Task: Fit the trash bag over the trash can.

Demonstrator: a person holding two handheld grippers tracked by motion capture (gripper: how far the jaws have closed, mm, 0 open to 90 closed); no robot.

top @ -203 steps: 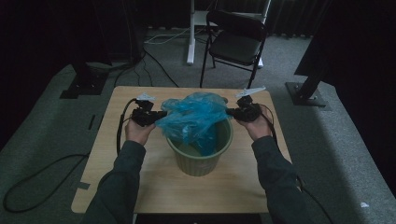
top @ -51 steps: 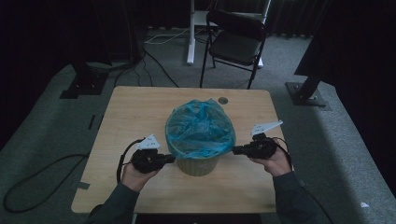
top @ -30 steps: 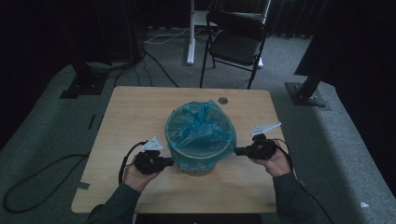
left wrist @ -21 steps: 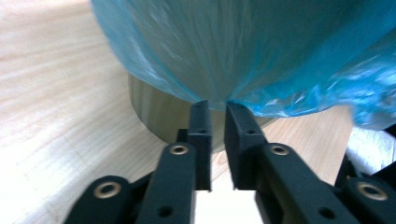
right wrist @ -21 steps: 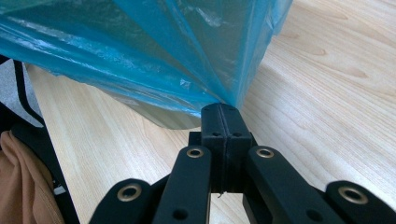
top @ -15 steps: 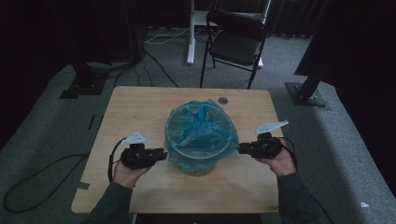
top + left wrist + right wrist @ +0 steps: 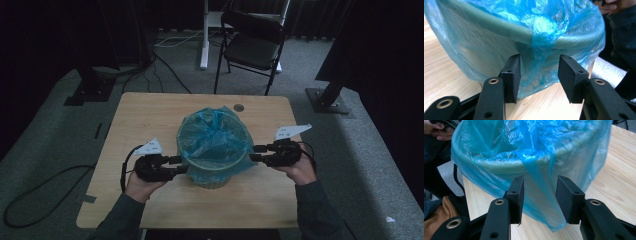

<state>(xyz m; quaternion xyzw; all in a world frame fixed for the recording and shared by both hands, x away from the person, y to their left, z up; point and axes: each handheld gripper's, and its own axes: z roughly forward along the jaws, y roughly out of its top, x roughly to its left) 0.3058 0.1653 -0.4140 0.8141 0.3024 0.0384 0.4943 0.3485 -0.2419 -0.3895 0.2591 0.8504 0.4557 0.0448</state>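
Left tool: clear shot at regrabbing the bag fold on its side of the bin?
Probably yes. The left tool stands open, with the blue bag fold hanging between its pads; nothing blocks it.

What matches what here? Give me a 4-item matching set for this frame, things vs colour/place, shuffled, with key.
Things:
1. bag
2. bin
3. chair
4. left tool

Places or colours:
A. on the floor beyond the table's far edge
B. blue, folded over a rim and hanging down outside it
C. pale green, standing mid-table
D. black jaws apart, at the bin's left side

Pairs: 1-B, 2-C, 3-A, 4-D
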